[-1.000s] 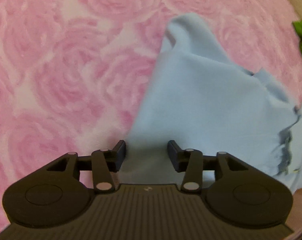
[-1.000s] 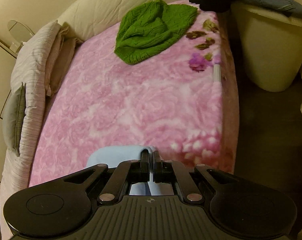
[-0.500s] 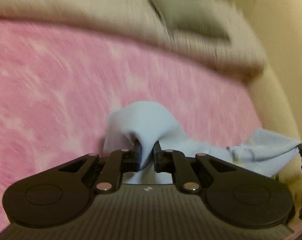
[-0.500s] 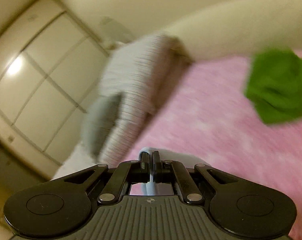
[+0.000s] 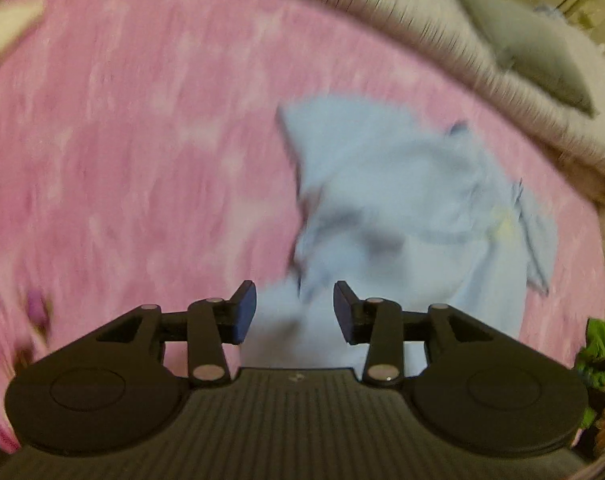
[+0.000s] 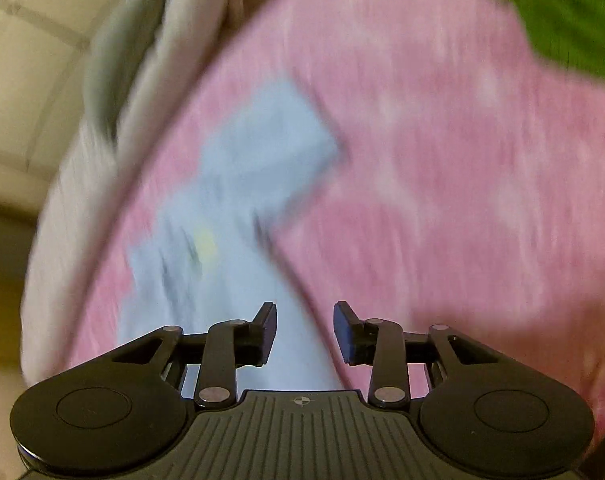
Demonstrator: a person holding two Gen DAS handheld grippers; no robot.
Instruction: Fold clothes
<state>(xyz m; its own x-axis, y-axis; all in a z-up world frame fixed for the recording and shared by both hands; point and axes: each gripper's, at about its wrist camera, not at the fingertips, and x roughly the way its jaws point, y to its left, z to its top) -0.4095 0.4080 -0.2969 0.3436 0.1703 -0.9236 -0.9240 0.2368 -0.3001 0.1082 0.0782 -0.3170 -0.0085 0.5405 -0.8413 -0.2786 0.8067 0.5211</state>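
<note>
So the bed (image 5: 150, 128) has a fuzzy pink blanket with a pale rose pattern. A light blue garment (image 5: 402, 208) lies crumpled on it, near the side with the striped off-white pillow (image 5: 454, 52) and a grey cushion (image 5: 542, 60). A green knit (image 6: 566, 16) lies well apart from it.

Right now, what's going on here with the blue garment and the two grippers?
A person is folding clothes on a bed with a pink blanket. Both grippers are letting go of the light blue garment: the left gripper and the right gripper have their jaws opening, with blue cloth lying between them but not pinched. The garment sits rumpled near the pillows. A green knit lies farther off, untouched. Both views are motion-blurred.
</note>
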